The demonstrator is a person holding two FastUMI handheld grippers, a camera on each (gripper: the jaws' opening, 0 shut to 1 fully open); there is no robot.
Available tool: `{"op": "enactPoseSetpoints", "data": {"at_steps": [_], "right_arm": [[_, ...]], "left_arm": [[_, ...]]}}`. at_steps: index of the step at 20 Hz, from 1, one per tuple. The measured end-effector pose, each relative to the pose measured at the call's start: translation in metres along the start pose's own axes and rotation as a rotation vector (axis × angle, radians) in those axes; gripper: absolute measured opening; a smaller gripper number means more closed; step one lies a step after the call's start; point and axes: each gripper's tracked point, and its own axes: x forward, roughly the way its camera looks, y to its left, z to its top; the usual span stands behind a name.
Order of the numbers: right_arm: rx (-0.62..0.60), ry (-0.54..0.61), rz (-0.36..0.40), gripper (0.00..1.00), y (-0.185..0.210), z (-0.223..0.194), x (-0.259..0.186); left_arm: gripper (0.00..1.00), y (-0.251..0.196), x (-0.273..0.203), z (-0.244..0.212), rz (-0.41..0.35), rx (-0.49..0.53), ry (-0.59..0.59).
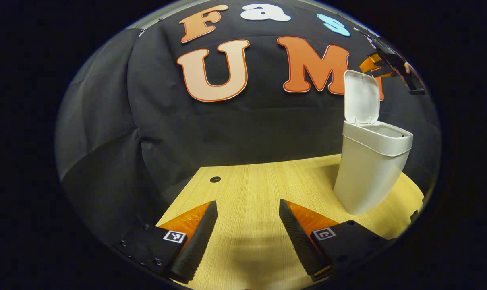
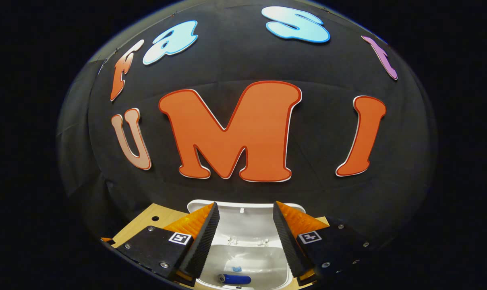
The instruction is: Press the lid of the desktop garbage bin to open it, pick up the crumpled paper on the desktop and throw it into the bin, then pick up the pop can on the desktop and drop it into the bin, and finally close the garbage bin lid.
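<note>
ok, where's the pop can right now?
The can lies on its side at the bottom of the open bin, seen in the right gripper view straight below the open right gripper.

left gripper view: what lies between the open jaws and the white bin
Bare light wooden desktop alone separates the left gripper from the white plastic bin, its lid raised.

Staged recording booth, not a lived-in room: black cloth wall (image 1: 154, 121) draped in folds behind a light wood-grain worktop (image 1: 251, 193) with a cable hole (image 1: 215, 179). White desktop bin (image 1: 368, 169) at far right.
</note>
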Motion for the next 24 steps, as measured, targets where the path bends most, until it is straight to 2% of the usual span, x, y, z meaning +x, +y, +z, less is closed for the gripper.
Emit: {"op": "enactPoseSetpoints", "data": {"at_steps": [4, 8, 17, 18, 20, 21, 24], "right_arm": [[0.022, -0.048, -0.004, 0.81, 0.002, 0.015, 0.015], [0.001, -0.013, -0.028, 0.81, -0.001, 0.007, 0.027], [-0.01, 0.059, 0.002, 0.82, 0.001, -0.016, -0.004], [-0.011, 0.066, 0.005, 0.82, 0.001, -0.02, -0.009], [-0.009, 0.093, 0.011, 0.82, 0.002, -0.031, -0.019], [-0.008, 0.118, 0.016, 0.81, 0.003, -0.04, -0.023], [-0.019, 0.197, 0.03, 0.82, 0.004, -0.07, -0.035]], "left_arm": [[0.98, 0.006, 0.0, 0.0, 0.004, 0.006, 0.001], [0.98, 0.011, 0.002, 0.0, 0.012, 0.008, 0.004], [0.98, 0.002, 0.004, 0.005, -0.024, 0.031, 0.005], [0.87, 0.0, 0.006, 0.007, -0.031, 0.032, 0.004], [0.87, -0.003, 0.007, 0.007, -0.041, 0.03, 0.006], [0.98, -0.005, 0.008, 0.006, -0.045, 0.028, 0.008], [0.98, -0.008, 0.006, 0.004, -0.048, 0.036, 0.011]]}}
